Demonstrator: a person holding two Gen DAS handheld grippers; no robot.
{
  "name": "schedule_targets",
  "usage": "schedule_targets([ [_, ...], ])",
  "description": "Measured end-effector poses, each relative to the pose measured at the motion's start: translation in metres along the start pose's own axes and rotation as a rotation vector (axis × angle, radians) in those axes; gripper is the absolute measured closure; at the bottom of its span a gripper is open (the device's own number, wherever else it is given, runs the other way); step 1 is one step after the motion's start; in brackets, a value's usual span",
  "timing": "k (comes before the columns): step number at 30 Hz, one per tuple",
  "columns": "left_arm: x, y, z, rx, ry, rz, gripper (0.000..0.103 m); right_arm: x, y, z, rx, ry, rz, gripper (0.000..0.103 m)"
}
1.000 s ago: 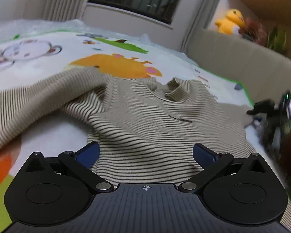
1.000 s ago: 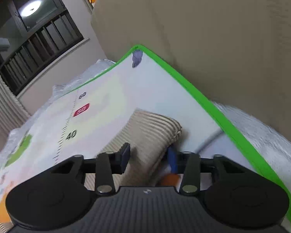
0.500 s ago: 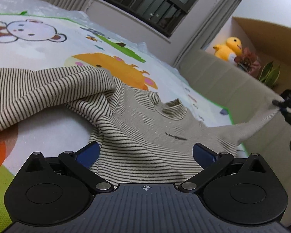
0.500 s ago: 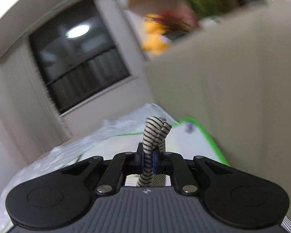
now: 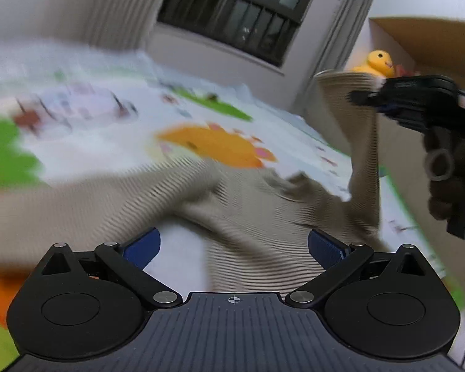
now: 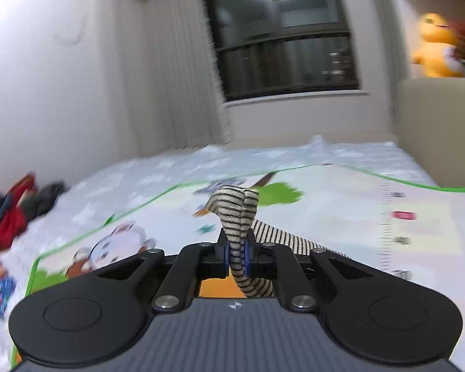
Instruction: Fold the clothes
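Left wrist view: the left gripper hangs with its blue pads wide apart, holding nothing, above the beige black-striped knit top spread rumpled on the cartoon-printed play mat. One sleeve rises steeply to the right gripper, held in a person's hand. Pulled further, the sleeve could drag the loose body out of line, since nothing pins it; the frame is blurred, so the creases are hard to read.

Right wrist view: the right gripper is clamped on the sleeve cuff, a narrow bite that could slip. A yellow plush duck and a beige padded headboard stand well aside, as does a heap of dark and red clothes; nothing blocks the mat.
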State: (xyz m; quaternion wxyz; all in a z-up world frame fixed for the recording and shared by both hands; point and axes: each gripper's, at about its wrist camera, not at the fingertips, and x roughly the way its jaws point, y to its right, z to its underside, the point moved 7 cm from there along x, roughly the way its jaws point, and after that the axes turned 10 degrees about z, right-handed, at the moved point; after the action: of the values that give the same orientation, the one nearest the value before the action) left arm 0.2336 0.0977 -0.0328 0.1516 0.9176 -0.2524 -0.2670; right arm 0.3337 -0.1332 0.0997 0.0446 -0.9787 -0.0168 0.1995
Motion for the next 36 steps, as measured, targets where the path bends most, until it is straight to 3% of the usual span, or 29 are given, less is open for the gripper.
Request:
schedule_targets([
  [3, -0.016, -0.007, 0.003, 0.055, -0.032, -0.058, 0.000, 0.015, -0.032, 0.011, -0.009, -0.040, -0.030, 0.090],
  [6, -0.032, -0.014, 0.005, 0.099, -0.066, -0.112, 0.000, 0.019, -0.043, 0.025, 0.022, -0.072, -0.094, 0.074],
  [11, -0.038, -0.044, 0.018, -0.183, -0.085, -0.101, 0.000, -0.004, -0.039, 0.039, 0.053, -0.046, -0.167, 0.063],
  [15, -0.047, -0.066, 0.022, -0.370, -0.010, -0.107, 0.000, -0.028, -0.002, 0.052, 0.067, -0.018, -0.145, 0.056],
  [21, -0.084, -0.107, -0.011, -0.321, 0.173, -0.330, 0.000, -0.064, 0.092, 0.104, 0.063, 0.017, 0.005, 0.046],
  [23, -0.106, -0.128, -0.045, -0.291, 0.257, -0.436, 0.000, -0.066, 0.127, 0.127, 0.107, -0.020, 0.073, 0.046],
  [24, -0.117, -0.133, -0.061, -0.290, 0.294, -0.461, 0.000, -0.066, 0.144, 0.139, 0.136, -0.038, 0.105, 0.046],
  [26, -0.125, -0.130, -0.083, -0.258, 0.268, -0.426, 0.000, -0.066, 0.173, 0.161, 0.211, -0.061, 0.153, 0.046],
  [27, -0.127, -0.127, -0.092, -0.228, 0.249, -0.406, 0.000, -0.066, 0.186, 0.171, 0.274, -0.071, 0.161, 0.046],
  [29, -0.114, -0.099, -0.089, -0.039, 0.157, -0.351, 0.000, -0.066, 0.211, 0.186, 0.440, -0.084, 0.142, 0.046],
  [34, -0.059, -0.027, -0.005, 0.714, -0.247, -0.370, 0.000, -0.070, 0.237, 0.196, 0.611, -0.059, 0.123, 0.044],
  [36, -0.046, -0.020, 0.024, 0.890, -0.352, -0.398, 0.000, -0.068, 0.235, 0.197, 0.604, -0.059, 0.118, 0.041],
])
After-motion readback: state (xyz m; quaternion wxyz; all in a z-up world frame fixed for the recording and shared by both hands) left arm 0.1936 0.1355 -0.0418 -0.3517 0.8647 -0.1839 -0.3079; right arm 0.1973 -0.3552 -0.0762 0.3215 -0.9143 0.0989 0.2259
